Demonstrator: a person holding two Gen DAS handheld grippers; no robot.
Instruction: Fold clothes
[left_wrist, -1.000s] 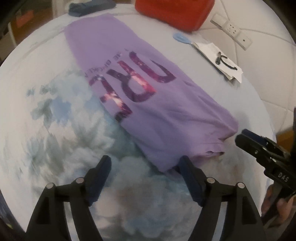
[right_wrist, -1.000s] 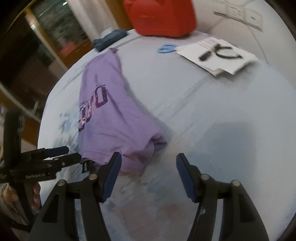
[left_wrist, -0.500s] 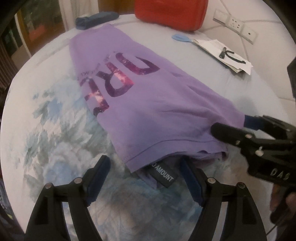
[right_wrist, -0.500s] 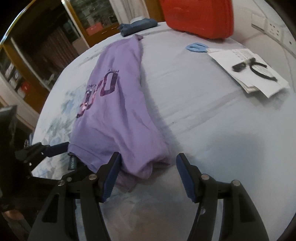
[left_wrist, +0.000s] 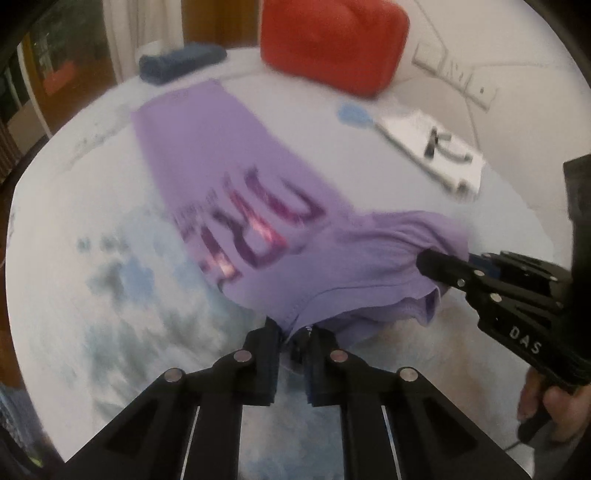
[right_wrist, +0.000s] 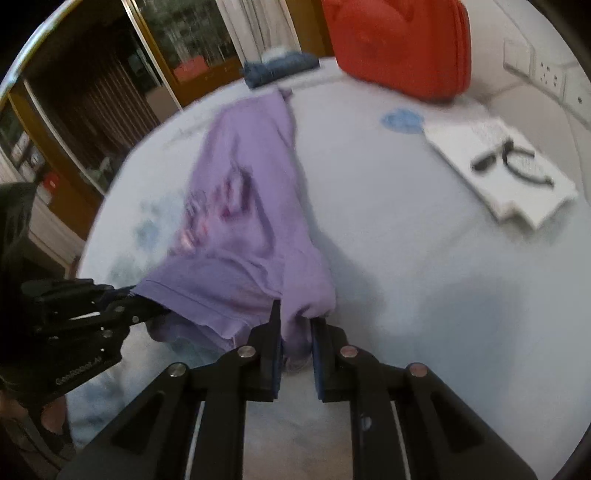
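A purple T-shirt (left_wrist: 236, 177) with dark magenta lettering lies lengthwise on the pale bedspread (left_wrist: 92, 258); it also shows in the right wrist view (right_wrist: 251, 192). My left gripper (left_wrist: 293, 341) is shut on the shirt's near hem corner. My right gripper (right_wrist: 295, 334) is shut on the other near corner and shows from the side in the left wrist view (left_wrist: 443, 264). The left gripper shows in the right wrist view (right_wrist: 125, 299). The near end of the shirt is bunched and lifted between the two grippers.
A red case (left_wrist: 332, 40) stands at the back. A folded dark blue garment (left_wrist: 181, 64) lies at the far edge. White papers with a black cable (left_wrist: 439, 151) and a small blue object (left_wrist: 354, 116) lie to the right. Wall sockets (right_wrist: 550, 79) are behind.
Both grippers were open beside the shirt's near end; now both have shut on its near corners and the hem is raised and gathered.
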